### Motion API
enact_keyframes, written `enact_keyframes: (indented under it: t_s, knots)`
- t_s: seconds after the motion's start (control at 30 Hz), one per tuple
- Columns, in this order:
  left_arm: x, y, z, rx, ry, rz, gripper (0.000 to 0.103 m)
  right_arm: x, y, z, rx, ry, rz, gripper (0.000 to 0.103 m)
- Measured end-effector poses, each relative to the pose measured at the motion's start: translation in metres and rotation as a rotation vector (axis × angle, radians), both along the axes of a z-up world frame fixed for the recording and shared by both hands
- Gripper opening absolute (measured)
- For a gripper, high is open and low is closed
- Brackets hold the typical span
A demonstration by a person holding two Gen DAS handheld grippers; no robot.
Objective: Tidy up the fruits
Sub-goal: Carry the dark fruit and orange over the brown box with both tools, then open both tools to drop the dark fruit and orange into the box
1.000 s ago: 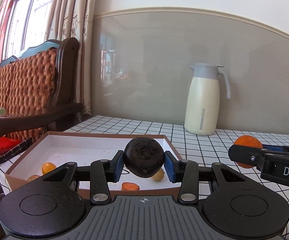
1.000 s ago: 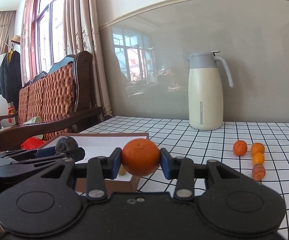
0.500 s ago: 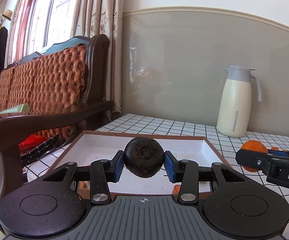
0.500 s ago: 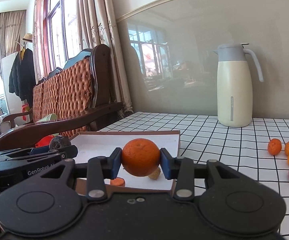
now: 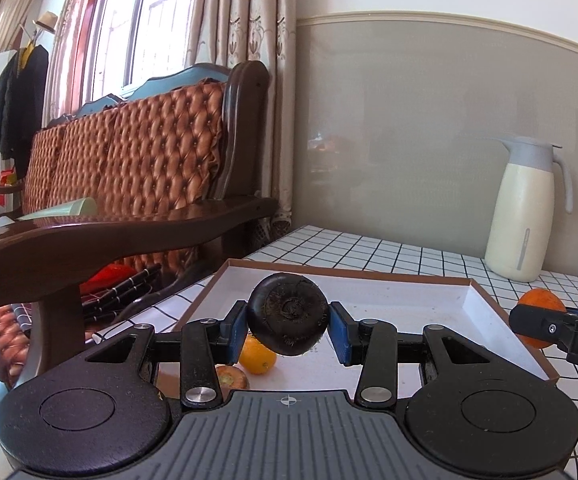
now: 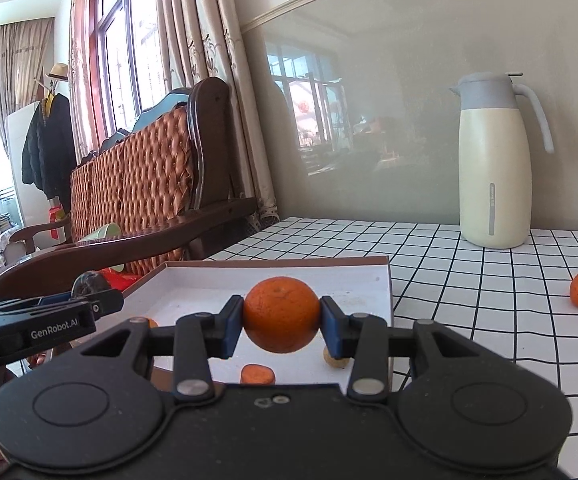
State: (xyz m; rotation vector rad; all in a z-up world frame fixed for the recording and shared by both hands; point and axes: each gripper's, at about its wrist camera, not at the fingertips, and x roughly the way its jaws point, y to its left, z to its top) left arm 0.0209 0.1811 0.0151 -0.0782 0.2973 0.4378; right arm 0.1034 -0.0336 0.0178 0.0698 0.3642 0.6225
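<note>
Two grippers (image 5: 288, 327) (image 6: 282, 323) carry firm round fruit over the box (image 5: 489, 306): left clamps what looks like a dark, rough-skinned fruit (image 5: 288, 314), right a smooth orange (image 6: 281, 314), both gripped across the middle.

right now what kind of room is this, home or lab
Most likely a home living or dining room: a tufted wooden-framed sofa under a curtained window, a thermos jug on a grid-patterned tablecloth, and a coat and hat on a rack.
</note>
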Motion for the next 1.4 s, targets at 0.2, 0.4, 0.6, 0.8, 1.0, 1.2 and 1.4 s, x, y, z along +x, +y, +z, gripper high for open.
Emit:
enact_keyframes:
  t_s: [0.2, 0.4, 0.6, 0.8, 1.0, 1.2, 1.4]
  knots:
    - [0.008, 0.011, -0.001, 0.001, 0.002, 0.021, 0.043, 0.009, 0.005, -0.002, -0.001, 0.008, -0.015, 0.033]
    - [0.02, 0.019, -0.004, -0.01, 0.017, 0.038, 0.043, 0.024, 0.01, -0.004, -0.012, 0.024, -0.042, 0.033]
    - [0.039, 0.028, -0.006, -0.013, 0.033, 0.049, 0.043, 0.044, 0.018, -0.007, -0.043, 0.047, -0.061, 0.033]
    - [0.06, 0.044, -0.011, -0.023, 0.065, 0.06, 0.043, 0.063, 0.026, -0.013, -0.071, 0.078, -0.08, 0.033]
    - [0.077, 0.057, -0.018, -0.033, 0.095, 0.054, 0.043, 0.079, 0.036, -0.018, -0.096, 0.102, -0.1, 0.033]
    - [0.092, 0.066, -0.021, -0.052, 0.119, 0.047, 0.043, 0.094, 0.042, -0.022, -0.116, 0.131, -0.118, 0.035]
    - [0.086, 0.059, -0.003, -0.021, 0.039, 0.062, 0.103, 0.076, 0.027, 0.001, -0.028, 0.007, -0.203, 0.092]
